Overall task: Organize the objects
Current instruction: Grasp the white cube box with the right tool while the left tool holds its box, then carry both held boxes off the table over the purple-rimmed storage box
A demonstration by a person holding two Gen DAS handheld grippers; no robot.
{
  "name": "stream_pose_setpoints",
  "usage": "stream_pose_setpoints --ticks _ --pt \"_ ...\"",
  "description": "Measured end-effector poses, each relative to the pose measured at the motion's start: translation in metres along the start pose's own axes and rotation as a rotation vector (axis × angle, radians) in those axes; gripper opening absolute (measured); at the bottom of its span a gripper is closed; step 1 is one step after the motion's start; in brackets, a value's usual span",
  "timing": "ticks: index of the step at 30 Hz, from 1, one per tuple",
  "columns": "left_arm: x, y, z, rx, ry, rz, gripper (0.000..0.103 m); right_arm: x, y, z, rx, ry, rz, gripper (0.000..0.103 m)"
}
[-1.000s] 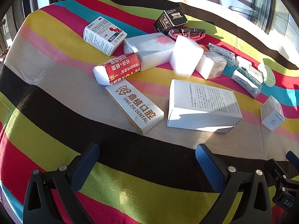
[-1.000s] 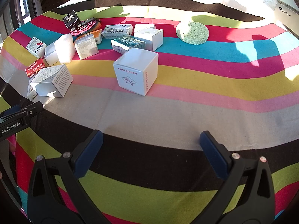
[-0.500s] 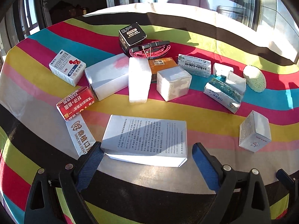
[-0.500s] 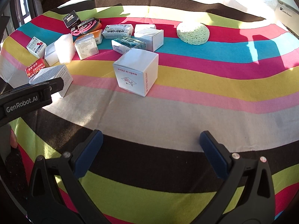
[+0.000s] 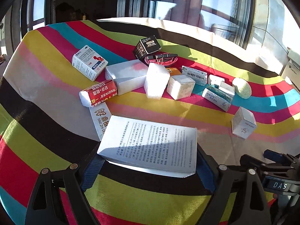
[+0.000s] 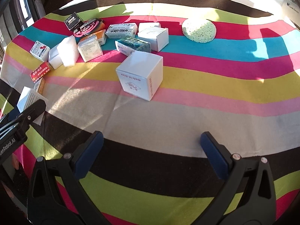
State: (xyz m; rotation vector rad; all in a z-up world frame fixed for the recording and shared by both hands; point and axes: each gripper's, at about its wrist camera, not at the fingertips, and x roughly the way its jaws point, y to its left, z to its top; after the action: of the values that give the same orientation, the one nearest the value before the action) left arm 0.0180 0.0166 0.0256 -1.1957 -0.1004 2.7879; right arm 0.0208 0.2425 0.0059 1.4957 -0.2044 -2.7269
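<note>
So the whole thing sits on a striped tablecloth [image 5: 46, 97] that fills both views. Biggest item by far is the flat white box [image 5: 150, 144] covered in small print, low in the centre of the left wrist view. It's right between the left gripper [image 5: 148, 168] fingers, which are closing in on its two sides; the box looks tilted up over the long white and orange box [image 5: 100, 120] beside it, and the pads seem to be on its edges.

Next down in size, the white cube box [image 6: 140, 76] sits alone mid-frame in the right wrist view, well apart from the right gripper [image 6: 150, 155], whose fingers are spread wide over bare cloth with nothing between them.

Upper left of that view has the clutter: a foam block [image 6: 68, 50], a green sponge [image 6: 199, 30] off to the upper right, a red packet [image 6: 40, 72], and a small black box [image 6: 72, 20] at the back.
</note>
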Motion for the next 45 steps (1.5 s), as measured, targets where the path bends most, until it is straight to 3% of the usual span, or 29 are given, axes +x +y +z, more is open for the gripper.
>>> stream_pose_setpoints --ticks 2,7,8,10,11,13,16,21,35,45 --pt "0.007 0.007 0.001 -0.043 0.028 -0.027 0.089 0.007 0.007 0.013 0.032 0.009 0.022 0.1" --pt "0.013 0.018 -0.003 -0.114 0.055 -0.06 0.089 0.027 0.028 0.036 0.029 -0.015 -0.076 0.084" --pt "0.013 0.018 -0.003 -0.115 0.054 -0.06 0.089 0.028 0.03 0.038 0.029 -0.029 -0.081 0.077" --pt "0.013 0.016 -0.005 -0.105 0.054 -0.05 0.089 0.03 0.033 0.04 -0.009 -0.053 -0.146 0.048" --pt "0.013 0.014 -0.005 -0.099 0.054 -0.046 0.089 0.029 0.033 0.038 -0.024 -0.054 -0.154 0.045" --pt "0.014 0.012 -0.004 -0.091 0.055 -0.042 0.089 0.022 0.03 0.031 -0.038 -0.058 -0.124 0.045" --pt "0.014 0.012 -0.004 -0.089 0.055 -0.04 0.089 0.009 0.038 0.012 -0.132 -0.084 -0.156 0.045" --pt "0.015 0.011 -0.004 -0.079 0.056 -0.025 0.089 -0.001 0.038 -0.007 -0.148 -0.097 -0.156 0.045" --pt "0.013 0.008 -0.004 -0.071 0.053 0.01 0.089 -0.003 0.034 -0.01 -0.113 -0.111 -0.13 0.045" --pt "0.008 0.009 -0.003 -0.076 0.035 -0.008 0.089 -0.003 0.029 -0.009 -0.089 -0.092 -0.089 0.046"
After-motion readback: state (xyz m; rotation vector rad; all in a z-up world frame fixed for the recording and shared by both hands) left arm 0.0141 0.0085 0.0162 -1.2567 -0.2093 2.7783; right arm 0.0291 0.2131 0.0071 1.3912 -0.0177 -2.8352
